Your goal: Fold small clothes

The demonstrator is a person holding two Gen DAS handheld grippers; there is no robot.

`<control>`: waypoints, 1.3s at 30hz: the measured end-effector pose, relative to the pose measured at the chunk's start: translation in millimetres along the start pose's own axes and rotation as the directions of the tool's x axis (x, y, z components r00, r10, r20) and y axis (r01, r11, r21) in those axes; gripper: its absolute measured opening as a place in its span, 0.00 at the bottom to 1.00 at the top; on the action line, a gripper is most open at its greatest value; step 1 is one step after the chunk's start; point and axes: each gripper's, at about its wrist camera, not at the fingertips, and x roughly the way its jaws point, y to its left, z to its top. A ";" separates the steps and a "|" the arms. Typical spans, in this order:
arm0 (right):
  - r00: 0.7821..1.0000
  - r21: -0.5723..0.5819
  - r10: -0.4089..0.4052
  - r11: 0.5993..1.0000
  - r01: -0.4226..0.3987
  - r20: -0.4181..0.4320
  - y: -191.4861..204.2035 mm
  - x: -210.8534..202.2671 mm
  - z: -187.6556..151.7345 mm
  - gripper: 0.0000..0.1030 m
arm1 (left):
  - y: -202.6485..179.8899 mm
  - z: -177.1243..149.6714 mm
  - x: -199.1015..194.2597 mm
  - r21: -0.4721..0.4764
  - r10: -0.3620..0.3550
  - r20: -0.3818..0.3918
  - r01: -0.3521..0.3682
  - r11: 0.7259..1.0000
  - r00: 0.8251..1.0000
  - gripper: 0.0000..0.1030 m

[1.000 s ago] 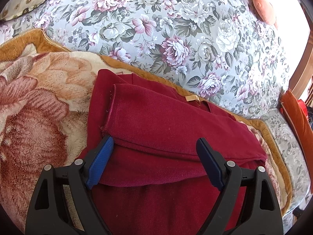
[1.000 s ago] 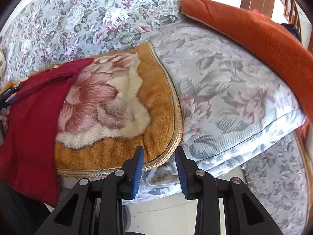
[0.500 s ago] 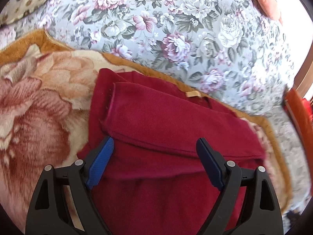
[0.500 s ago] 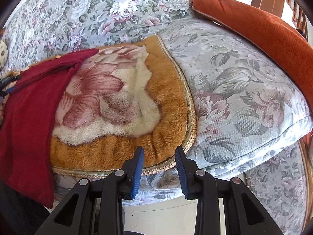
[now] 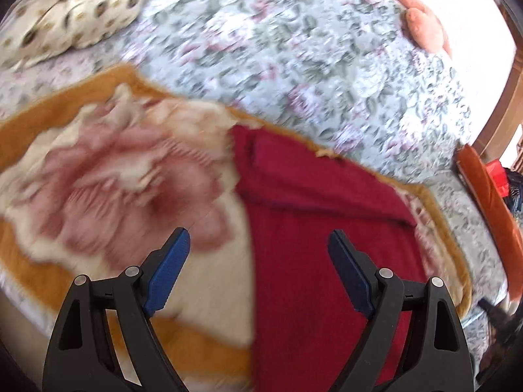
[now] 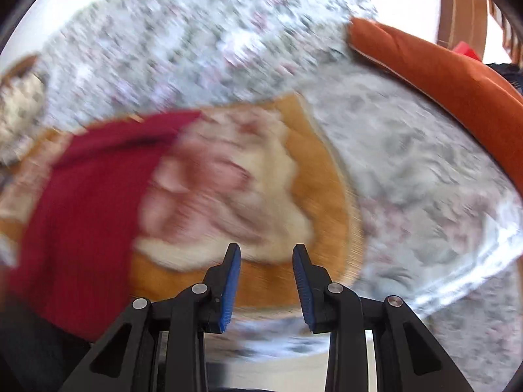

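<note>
A dark red garment (image 5: 320,235) lies partly folded on a plush floral mat (image 5: 124,176) on the sofa seat. It also shows in the right wrist view (image 6: 85,215), hanging over the mat's (image 6: 248,196) front edge at the left. My left gripper (image 5: 260,261) is open wide and empty, above the garment's left edge. My right gripper (image 6: 266,271) is open and empty, above the mat's front edge, right of the garment. Both views are motion-blurred.
The sofa has a grey floral cover (image 5: 310,65). A cream spotted cushion (image 5: 72,9) lies at the back left. An orange cushion (image 6: 441,75) lies at the right end, with a wooden armrest (image 6: 464,6) behind it.
My left gripper has swung left and back, so the garment sits right of centre and the spotted cushion has come into view. My right gripper has moved forward over the mat. Both stay open.
</note>
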 end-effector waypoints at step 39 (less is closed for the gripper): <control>0.987 0.233 0.158 0.961 -0.150 -0.014 60.6 21.0 -87.4 0.63 | -10.6 -145.8 -16.5 -0.197 -0.464 -0.353 0.420 0.886 0.812 0.38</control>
